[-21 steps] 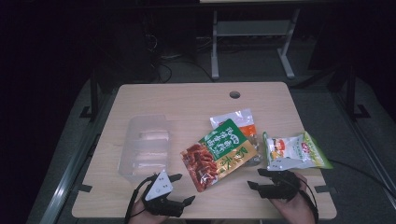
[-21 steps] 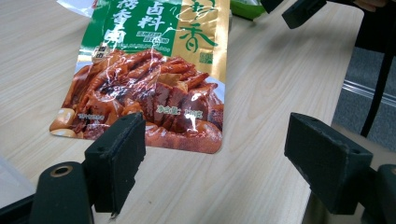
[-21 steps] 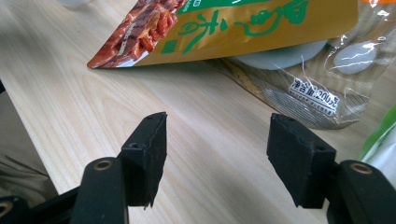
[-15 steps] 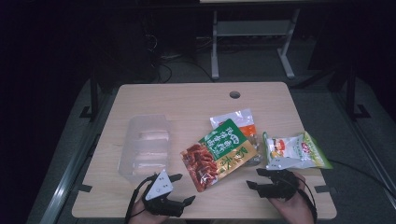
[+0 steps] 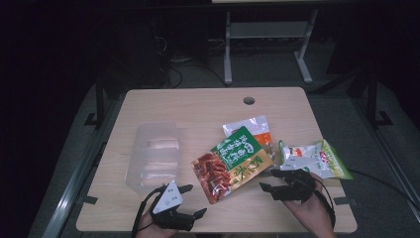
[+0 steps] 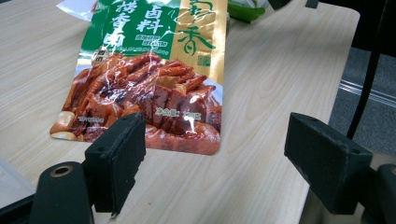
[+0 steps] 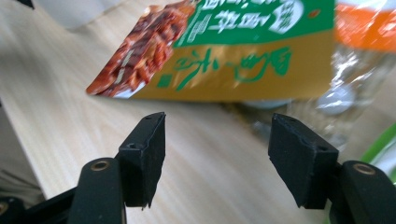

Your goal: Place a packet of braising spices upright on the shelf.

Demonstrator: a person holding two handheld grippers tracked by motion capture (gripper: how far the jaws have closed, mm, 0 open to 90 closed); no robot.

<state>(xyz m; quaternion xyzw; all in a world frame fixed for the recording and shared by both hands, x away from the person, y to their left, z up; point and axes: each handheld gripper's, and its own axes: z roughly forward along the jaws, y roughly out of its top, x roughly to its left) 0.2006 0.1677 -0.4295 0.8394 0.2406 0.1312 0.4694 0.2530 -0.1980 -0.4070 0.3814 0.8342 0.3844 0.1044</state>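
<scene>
2 grippers are held at the near edge of the table [image 5: 148,99]. The left gripper [image 5: 189,201] is seen near the near-left corner. Its jaws are spread wide apart & nothing is held in them. In the left gripper view, bare wood is seen between the jaws, w/ the red and green snack bag [image 6: 149,79] lying just past them, not touched.

The right gripper [image 5: 271,179] is held at the near edge too, more to the right. Its jaws are also wide open & empty. In the right gripper view, the same snack bag [image 7: 224,51] is seen just ahead of the jaws, a bit blurred.

A bit farther in, the red and green snack bag [image 5: 232,162] is laid flat near the middle of the table, tilted. A clear plastic box [image 5: 153,154] is set on the left side, close to the left gripper. A green and white bag [image 5: 317,158] is laid by the right edge, just past the right gripper. It can't be told if it is touched.

Farther back, a clear bag with an orange top [image 5: 250,130] is partly tucked under the snack bag. A small round hole [image 5: 249,100] is cut near the far edge.
</scene>
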